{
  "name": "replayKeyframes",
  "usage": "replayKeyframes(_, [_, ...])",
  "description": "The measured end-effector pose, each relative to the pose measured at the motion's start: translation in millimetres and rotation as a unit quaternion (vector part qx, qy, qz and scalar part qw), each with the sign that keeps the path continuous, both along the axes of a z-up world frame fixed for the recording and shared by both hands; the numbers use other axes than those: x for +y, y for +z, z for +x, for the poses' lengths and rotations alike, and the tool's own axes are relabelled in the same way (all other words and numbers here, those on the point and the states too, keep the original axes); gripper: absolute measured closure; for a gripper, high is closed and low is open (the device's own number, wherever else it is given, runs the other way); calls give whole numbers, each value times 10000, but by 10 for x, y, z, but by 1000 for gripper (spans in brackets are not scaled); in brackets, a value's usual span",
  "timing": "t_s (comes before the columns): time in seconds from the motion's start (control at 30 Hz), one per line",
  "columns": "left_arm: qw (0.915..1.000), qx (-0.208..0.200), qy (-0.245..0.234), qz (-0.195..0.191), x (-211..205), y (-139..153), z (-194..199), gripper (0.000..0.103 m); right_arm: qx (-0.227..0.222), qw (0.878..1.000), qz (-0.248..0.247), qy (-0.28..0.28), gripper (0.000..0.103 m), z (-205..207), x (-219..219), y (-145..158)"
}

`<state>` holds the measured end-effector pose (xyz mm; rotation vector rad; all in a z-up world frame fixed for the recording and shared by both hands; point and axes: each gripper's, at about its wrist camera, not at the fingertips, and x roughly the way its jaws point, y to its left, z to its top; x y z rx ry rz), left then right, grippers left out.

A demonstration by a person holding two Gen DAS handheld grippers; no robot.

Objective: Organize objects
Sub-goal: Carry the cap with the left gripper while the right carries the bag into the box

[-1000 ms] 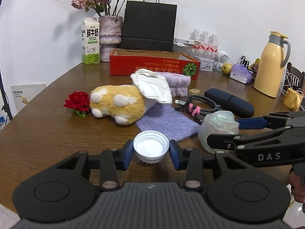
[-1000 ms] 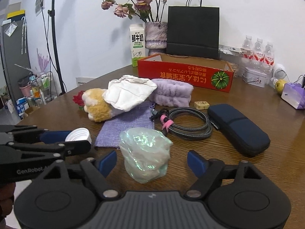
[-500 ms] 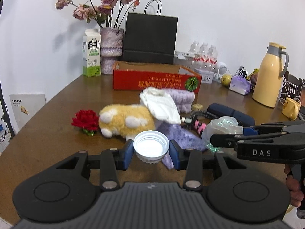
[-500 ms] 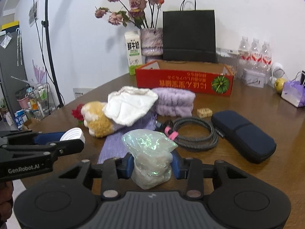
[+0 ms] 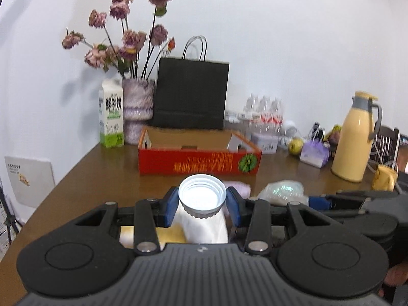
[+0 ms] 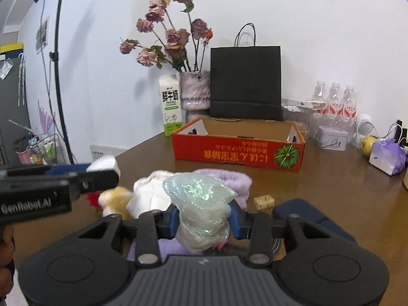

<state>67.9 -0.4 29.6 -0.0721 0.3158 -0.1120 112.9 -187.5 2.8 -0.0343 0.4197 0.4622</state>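
Hiding table clutter, tongs (image 5: 202, 205) (left) grip cap (image 5: 202, 195).

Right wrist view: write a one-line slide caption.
Right tool grips an iridescent bag above the table, red box ahead.

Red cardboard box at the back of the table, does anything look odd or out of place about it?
Yes. The red box sits open side up, but the printing and the watermelon picture on its front wall are upside down. Otherwise it stands level on the table, with no visible damage.
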Motion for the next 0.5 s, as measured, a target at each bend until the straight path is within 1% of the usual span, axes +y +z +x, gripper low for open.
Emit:
replayKeyframes(0.2, [9995, -226, 85, -180, -20, 208, 269, 62, -230, 9996, 152, -115, 66, 225, 5, 180])
replayKeyframes(0.3, [9993, -214, 196, -226, -15, 306, 448, 62, -285, 9992, 208, -202, 66, 369, 18, 282])
replayKeyframes(0.5, [9996, -163, 182, -137, -71, 502, 790, 62, -417, 9984, 294, -263, 66, 638, 31, 504])
